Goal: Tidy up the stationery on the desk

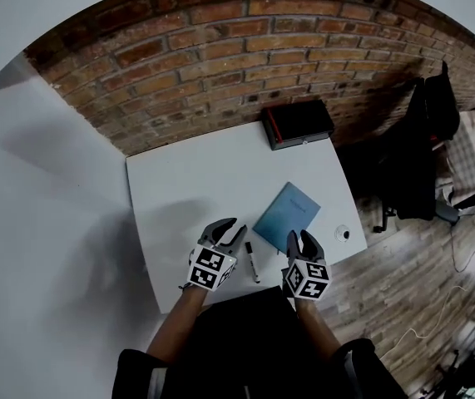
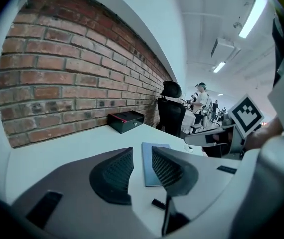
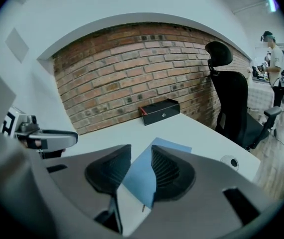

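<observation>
Left tool (image 1: 230, 228) and right tool (image 1: 301, 238): both released, gripping nothing. Marker pen (image 1: 253, 262) lies between them on the desk (image 1: 179, 189), long axis near-to-far; tip end indistinct. Blue notebook (image 1: 286, 217), near corner hidden by right tool, angles near-left to far-right.

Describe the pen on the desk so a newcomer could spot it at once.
Start at the white desk against the brick wall. Near its front edge, just left of the blue notebook, lies the pen. Unlike the flat notebook, it is a slim white stick with a black cap.
</observation>
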`<state>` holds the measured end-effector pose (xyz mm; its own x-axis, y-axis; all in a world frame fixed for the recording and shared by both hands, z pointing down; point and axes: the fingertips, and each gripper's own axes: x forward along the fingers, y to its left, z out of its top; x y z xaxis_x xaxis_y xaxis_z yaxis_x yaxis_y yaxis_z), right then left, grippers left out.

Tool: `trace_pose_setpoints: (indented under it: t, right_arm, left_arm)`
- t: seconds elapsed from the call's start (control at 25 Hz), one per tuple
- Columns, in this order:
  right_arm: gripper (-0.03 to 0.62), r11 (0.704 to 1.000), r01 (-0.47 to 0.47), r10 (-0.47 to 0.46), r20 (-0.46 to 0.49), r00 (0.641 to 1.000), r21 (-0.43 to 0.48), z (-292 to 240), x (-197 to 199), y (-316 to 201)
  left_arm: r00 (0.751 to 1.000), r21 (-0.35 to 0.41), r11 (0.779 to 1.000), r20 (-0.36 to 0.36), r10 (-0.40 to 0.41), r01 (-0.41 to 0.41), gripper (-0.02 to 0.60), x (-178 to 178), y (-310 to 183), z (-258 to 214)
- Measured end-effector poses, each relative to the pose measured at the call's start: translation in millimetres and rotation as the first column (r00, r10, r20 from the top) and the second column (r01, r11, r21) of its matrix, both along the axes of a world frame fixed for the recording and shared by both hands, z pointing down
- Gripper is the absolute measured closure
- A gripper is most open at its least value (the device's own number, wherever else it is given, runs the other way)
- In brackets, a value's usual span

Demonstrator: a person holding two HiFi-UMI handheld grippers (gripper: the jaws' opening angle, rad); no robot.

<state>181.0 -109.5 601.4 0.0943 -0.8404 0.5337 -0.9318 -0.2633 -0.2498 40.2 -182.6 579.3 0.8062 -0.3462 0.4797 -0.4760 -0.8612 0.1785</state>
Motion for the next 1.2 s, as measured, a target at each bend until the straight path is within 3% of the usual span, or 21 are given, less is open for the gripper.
trace_pose_setpoints:
  t: [0.28, 0.64, 0.96, 1.2]
  right_arm:
    - [0.464, 0.993, -0.1, 0.102, 0.034, 0.994, -0.063, 25.8, 32.4, 5.9]
    - [0.459, 0.972, -0.171, 0.192, 0.12, 0.974, -0.162, 66.2, 51.7, 13.3]
    - [0.457, 0.952, -0.183, 0.227, 0.164, 0.96, -0.246, 104.2, 55.3, 11.1]
    - [0.456, 0.94, -0.187, 0.245, 0.184, 0.952, -0.285, 119.4, 56.6, 9.7]
  left_arm:
    - [0.994, -0.034, 0.994, 0.036, 0.101, -0.099, 0.462, 44.8, -9.8, 22.4]
    - [0.976, -0.132, 0.974, 0.087, 0.197, -0.185, 0.442, 89.2, -11.4, 65.7]
    - [0.952, -0.198, 0.951, 0.147, 0.268, -0.237, 0.43, 106.8, -10.8, 108.9]
    - [0.944, -0.227, 0.945, 0.177, 0.279, -0.236, 0.43, 111.5, -12.5, 128.8]
